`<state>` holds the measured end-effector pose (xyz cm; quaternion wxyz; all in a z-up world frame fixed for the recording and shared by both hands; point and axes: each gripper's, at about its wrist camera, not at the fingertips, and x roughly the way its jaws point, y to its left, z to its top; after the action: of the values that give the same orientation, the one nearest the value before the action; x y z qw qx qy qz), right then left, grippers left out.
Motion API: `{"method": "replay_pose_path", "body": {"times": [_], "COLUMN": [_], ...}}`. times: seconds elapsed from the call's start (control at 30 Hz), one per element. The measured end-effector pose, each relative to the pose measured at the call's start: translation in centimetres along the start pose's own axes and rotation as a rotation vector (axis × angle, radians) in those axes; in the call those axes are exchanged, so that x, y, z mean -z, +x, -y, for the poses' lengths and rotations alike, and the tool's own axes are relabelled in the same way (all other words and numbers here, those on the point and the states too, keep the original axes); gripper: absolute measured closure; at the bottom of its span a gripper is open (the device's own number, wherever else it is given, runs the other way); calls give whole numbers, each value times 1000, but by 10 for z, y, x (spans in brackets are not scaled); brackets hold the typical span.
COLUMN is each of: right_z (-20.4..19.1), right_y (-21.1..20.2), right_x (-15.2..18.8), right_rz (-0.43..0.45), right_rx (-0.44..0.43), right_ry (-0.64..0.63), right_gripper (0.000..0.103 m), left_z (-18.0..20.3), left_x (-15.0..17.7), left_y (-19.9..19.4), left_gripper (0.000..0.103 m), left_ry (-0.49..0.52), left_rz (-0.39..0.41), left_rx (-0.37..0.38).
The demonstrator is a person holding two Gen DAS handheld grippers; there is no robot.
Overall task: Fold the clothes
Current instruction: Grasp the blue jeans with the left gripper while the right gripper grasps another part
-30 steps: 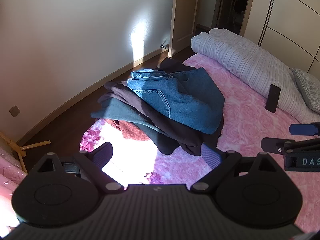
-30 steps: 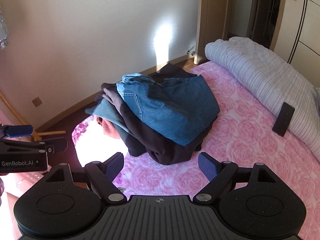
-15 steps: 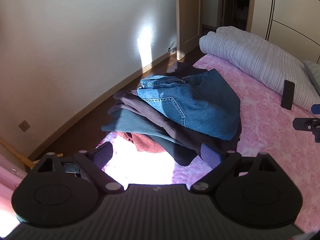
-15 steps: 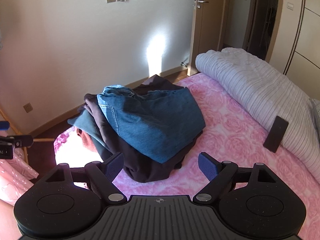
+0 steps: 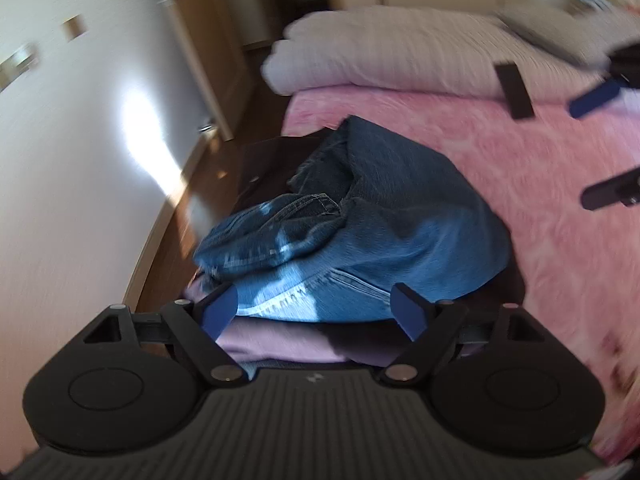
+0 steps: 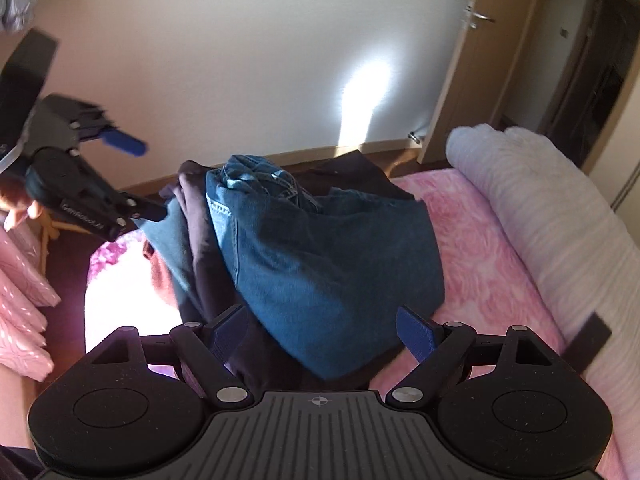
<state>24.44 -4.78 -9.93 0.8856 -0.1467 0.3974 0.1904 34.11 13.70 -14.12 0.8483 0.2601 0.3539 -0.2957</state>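
A pile of clothes lies on the pink bedspread (image 5: 540,160), with folded blue jeans (image 5: 380,220) (image 6: 320,248) on top. Under them are a dark brown garment (image 6: 200,240), a grey-blue one (image 6: 168,236) and a red one (image 6: 160,276). My left gripper (image 5: 314,304) (image 6: 150,180) hovers at the pile's left side; its jaws are closing, the jeans' edge shows between the fingers, and the pads do not press it. My right gripper (image 6: 322,322) (image 5: 580,156) stands open over the near corner of the jeans, holding nothing.
A rolled striped quilt (image 5: 400,52) (image 6: 540,208) lies along the far side of the bed, with a flat black object (image 5: 514,92) (image 6: 588,344) leaning against it. A wall and a wooden door (image 6: 472,60) stand behind the pile. Pink fabric (image 6: 20,300) hangs at the left.
Both grippers have come down and in toward the pile, which now fills each view. The left gripper has rolled and its fingers stand slightly narrower; its view is blurred by motion.
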Motion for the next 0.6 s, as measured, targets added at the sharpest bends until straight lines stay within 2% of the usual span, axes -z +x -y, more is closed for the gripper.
{"method": "replay_pose_path", "body": {"times": [0.2,0.27,0.33,0.4,0.43,0.5,0.57,0.6], "right_z": [-31,-41,-48,-52,-53,-52,-49,-48], "right_y": [111,141,165,185,195,206,208,210], "right_x": [-25,-29,-31,-31,-31,-32,-35,-36], "right_rz": [-89,-100,-110,-125,-139,-156,-162,-166], "right_rx": [-53,-72,-86,-95,-100,-110,-92,-83], "right_ry": [-217,-293,-363,-417,-435,-420,-380,-360], "right_gripper": [19,19,19,19,19,19,36,52], "left_z": [-14,-17,-22,-34,-41,-51,-53,-53], "left_x": [11,16,21,18,14,9,8,7], "left_y": [80,98,109,116,120,122,118,115], "left_gripper": [23,30,34,41,47,55,69,72], "left_ry": [403,486,525,464,410,332,323,323], "left_rz": [20,25,52,57,44,34,44,54], "left_rx": [119,153,198,263,300,342,348,348]}}
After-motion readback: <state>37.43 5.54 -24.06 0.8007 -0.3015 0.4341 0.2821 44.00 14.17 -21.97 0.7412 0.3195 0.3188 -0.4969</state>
